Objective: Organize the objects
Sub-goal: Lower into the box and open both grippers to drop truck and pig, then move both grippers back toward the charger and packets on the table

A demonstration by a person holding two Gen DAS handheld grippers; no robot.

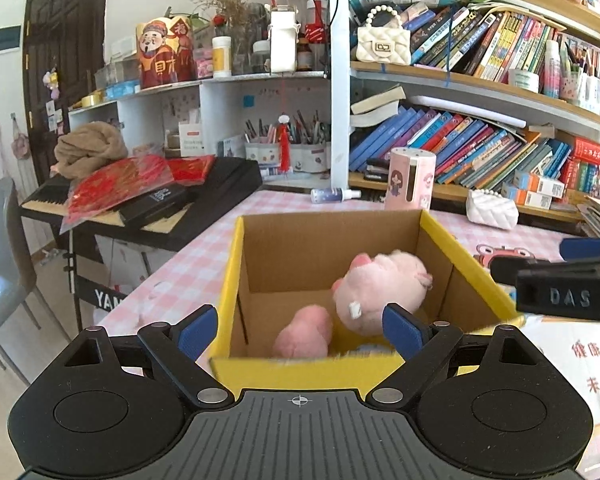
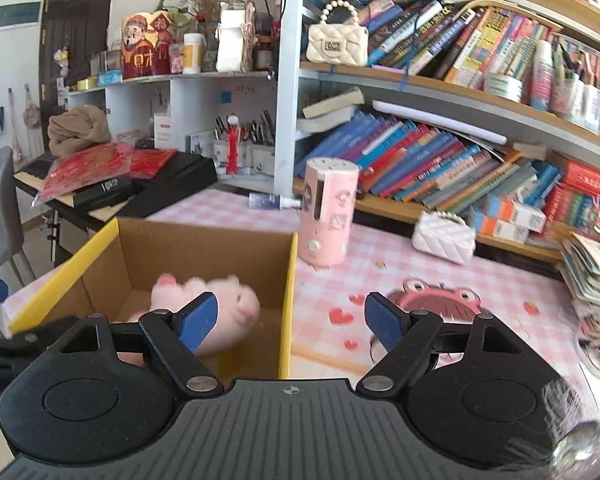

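Pink plush toy [image 1: 380,292] lies in the cardboard box [image 1: 324,236]; both our tongs [image 1: 300,334] [image 2: 290,322] gape empty. Drop seems done; next pick probably the frog toy [image 2: 440,298], at 1 o'clock on the desk [image 2: 380,248]

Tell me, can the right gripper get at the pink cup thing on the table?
Probably yes. The right gripper is open and empty, and the pink cylinder stands upright beyond the cardboard box, beside its corner, with bare tablecloth leading up to it.

Both the left gripper [image 1: 300,330] and right gripper [image 2: 291,322] are black ribbed plastic, with blue-padded jaws and silver pivot screws.
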